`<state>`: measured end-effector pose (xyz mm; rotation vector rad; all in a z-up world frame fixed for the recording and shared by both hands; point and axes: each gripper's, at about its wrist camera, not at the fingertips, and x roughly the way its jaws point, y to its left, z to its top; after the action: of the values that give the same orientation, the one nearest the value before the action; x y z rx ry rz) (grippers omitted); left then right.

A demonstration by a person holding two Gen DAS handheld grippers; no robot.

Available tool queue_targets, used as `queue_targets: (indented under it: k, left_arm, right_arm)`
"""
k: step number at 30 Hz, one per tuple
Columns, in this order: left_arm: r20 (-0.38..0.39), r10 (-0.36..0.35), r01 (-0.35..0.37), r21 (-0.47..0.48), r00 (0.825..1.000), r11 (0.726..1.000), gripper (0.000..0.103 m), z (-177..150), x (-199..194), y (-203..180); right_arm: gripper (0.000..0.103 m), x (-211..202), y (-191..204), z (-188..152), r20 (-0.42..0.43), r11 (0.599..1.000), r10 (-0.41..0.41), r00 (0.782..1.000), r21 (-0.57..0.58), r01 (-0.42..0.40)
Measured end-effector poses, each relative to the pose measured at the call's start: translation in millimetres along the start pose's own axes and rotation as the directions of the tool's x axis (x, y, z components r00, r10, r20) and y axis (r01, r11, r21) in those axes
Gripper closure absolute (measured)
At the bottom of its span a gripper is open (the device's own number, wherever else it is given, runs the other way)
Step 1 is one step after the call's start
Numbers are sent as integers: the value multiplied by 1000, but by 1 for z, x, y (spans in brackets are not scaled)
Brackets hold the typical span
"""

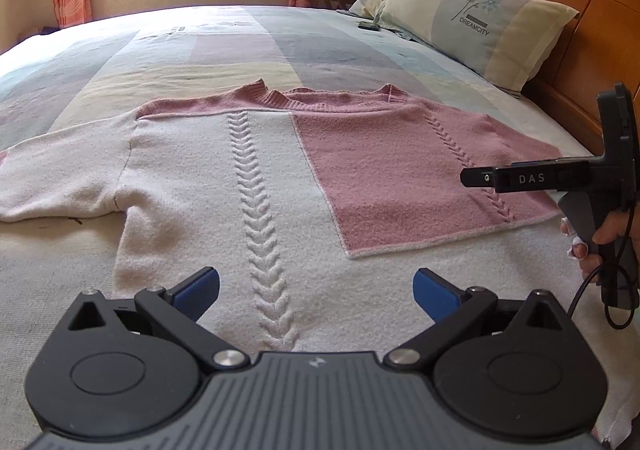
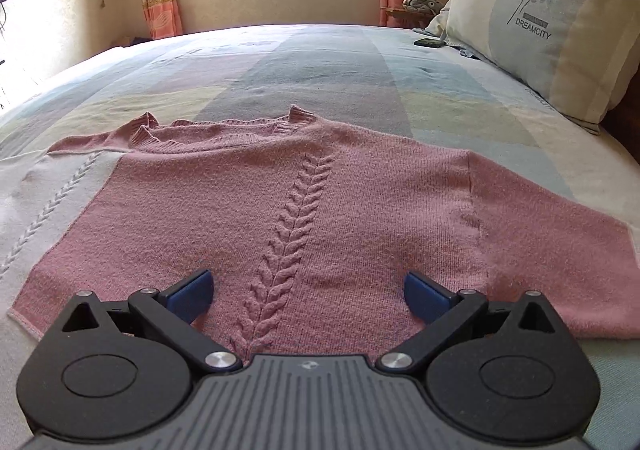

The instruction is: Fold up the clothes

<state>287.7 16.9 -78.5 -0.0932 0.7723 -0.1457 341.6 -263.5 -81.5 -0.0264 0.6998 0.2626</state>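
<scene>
The sweater (image 1: 256, 178) lies flat on the bed (image 1: 200, 46), neck away from me, so I can fold it cleanly. My left tongs (image 1: 316, 290) hover released over its white half. My right tongs (image 2: 308, 292) hover released over the pink half. My hand (image 1: 592, 238) grips the right handle, level above the right sleeve (image 2: 560, 226).
</scene>
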Motion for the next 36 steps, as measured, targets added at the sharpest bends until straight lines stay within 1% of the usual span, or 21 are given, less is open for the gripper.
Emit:
queue_targets:
  k: [2,4,5,6,8,10,12,15,17,19,20,23,25,27,29,31,34,35,36]
  left_arm:
    - [4,-1,1,0,1000,1000,1,1,0,0]
    - [-3,0,0,1,1000,1000,1,0,2,0]
    - [-6,0,0,1,1000,1000,1,0,3,0]
    - [-10,1,-1,2,1000,1000,1,0,4,0]
    - [-19,0,0,5,1000,1000,1,-1,6,-1]
    - [-22,0,0,6,1000,1000,1,-2,7,0]
    - [-27,4,-4,6,1000,1000,1,-2,8,0]
    - [-29,5,-5,0,1000,1000,1,0,8,4]
    - [-22,-2,3,3,1000,1000,1,3,3,8]
    - [-15,-37,38,20,999,999,1,8,-5,14]
    - [-11,-58,58,30,998,998,1,10,-9,17]
    - [16,-70,70,25,997,997,1,17,-21,30]
    - [20,-37,36,18,999,999,1,19,-23,40]
    - [18,2,-2,-12,1000,1000,1,20,-23,49]
    - [10,18,-18,-45,1000,999,1,21,-20,57]
    - [4,25,-25,-62,1000,998,1,22,-17,62]
    - [-9,31,-31,-59,999,998,1,21,-13,63]
    - [-14,30,-30,-57,999,998,1,20,-12,63]
    - [-18,28,-29,-56,999,998,1,19,-11,63]
  right_arm:
    - [0,-12,1,6,5,1000,17,1000,4,-17]
    - [0,-20,-2,18,31,1000,-9,999,20,8]
    - [0,-19,-6,25,22,999,-34,999,39,33]
    - [0,-12,-13,30,-17,996,-46,999,72,47]
    - [0,7,-29,36,-99,989,-41,994,136,55]
    - [0,28,-43,32,-146,982,-41,988,175,67]
    - [0,40,-43,32,-118,987,-68,991,138,84]
    - [0,59,-34,41,-115,989,-126,985,58,134]
    - [0,67,-32,51,-139,986,-149,979,56,158]
    - [0,69,-30,63,-188,980,-168,968,75,185]
    - [0,67,-26,69,-192,979,-173,966,72,190]
    - [0,54,-1,86,-142,993,-110,984,17,113]
    - [0,55,19,99,-143,999,-51,988,-14,50]
    - [0,67,39,110,-163,999,-11,987,-44,4]
    - [0,85,59,119,-203,997,-18,979,-80,1]
    - [0,109,73,124,-273,995,-56,960,-99,30]
    - [0,143,85,127,-349,993,-79,934,-106,45]
    - [0,152,86,126,-361,994,-82,929,-97,50]
    - [0,156,86,127,-343,995,-82,936,-82,58]
